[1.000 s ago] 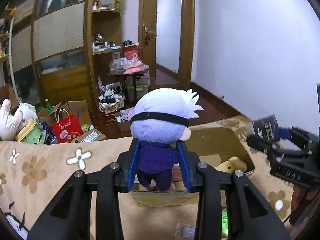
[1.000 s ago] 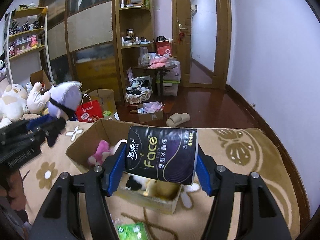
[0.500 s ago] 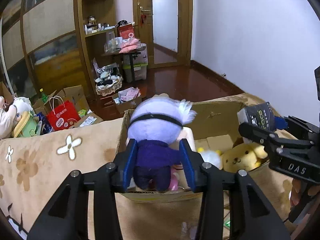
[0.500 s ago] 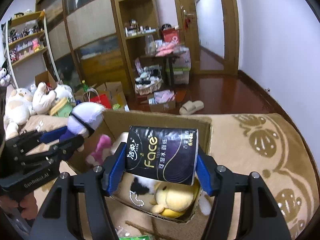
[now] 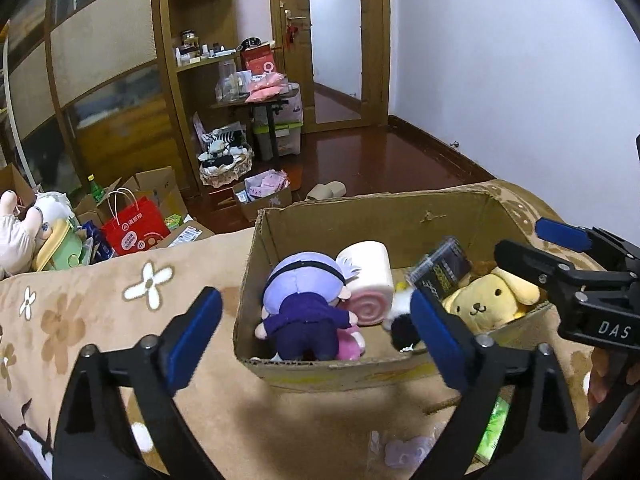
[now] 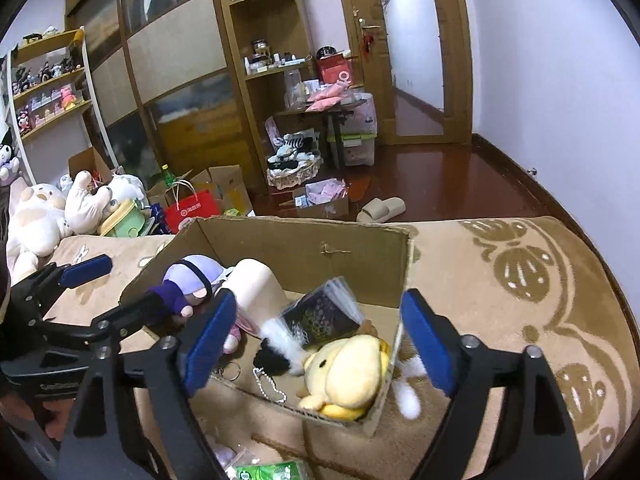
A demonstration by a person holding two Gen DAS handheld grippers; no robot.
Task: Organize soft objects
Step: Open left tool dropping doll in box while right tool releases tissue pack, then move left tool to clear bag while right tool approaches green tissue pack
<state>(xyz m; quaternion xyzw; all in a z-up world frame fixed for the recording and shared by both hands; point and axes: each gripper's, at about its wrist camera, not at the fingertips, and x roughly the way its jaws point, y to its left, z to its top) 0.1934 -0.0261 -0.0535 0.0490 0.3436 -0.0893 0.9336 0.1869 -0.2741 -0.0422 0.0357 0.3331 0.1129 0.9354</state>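
An open cardboard box (image 5: 360,216) stands on the flowered blanket. In it lie a purple-haired doll (image 5: 304,304) face down, a pink roll plush (image 5: 368,284), a yellow dog plush (image 5: 488,300) and a black tissue pack (image 5: 440,270), blurred and tilted. My left gripper (image 5: 316,332) hovers over the box's near left part, jaws opening wide, pads off the doll. My right gripper (image 6: 318,336) hangs over the box's right part, jaws opening too. The tissue pack (image 6: 324,312) lies loose below it on the yellow plush (image 6: 348,372). The doll (image 6: 192,280) rests beside the left gripper (image 6: 108,292).
A green packet (image 5: 496,420) and a small clear bag lie on the blanket in front of the box. Large plush toys (image 6: 36,216) pile up at the left. A red paper bag (image 5: 132,228), cartons, a slipper (image 6: 380,210) and shelves stand beyond the bed.
Both grippers sank toward the box and opened. The doll dropped from the left one into the box and the tissue pack dropped from the right one onto the plush toys.
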